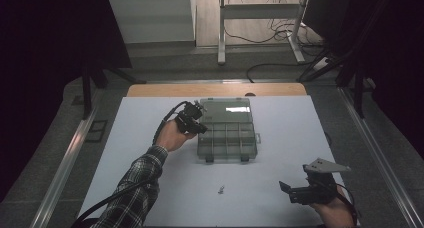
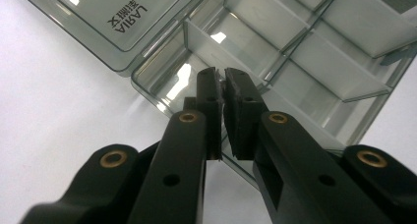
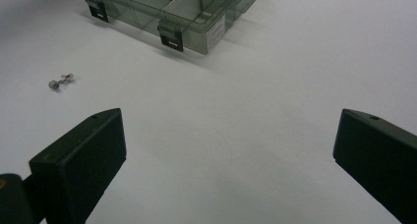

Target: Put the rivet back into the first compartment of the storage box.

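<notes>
The left gripper (image 2: 222, 81), jaws nearly closed on a small part, hangs over the organiser box's (image 1: 228, 138) corner compartment; it should lower inside before releasing, right gripper (image 3: 228, 150) open

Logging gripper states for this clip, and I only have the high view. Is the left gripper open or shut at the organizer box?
Observer: Shut. The left gripper view shows the left gripper with its jaws nearly together over a corner compartment of the clear organizer box.
Operator: Is it holding anything?
Observer: I cannot tell whether a small part is pinched between the pads.
Operator: And the right gripper?
Observer: Open. The right gripper has its jaws wide apart, facing the small metal fasteners on the white table.
</notes>
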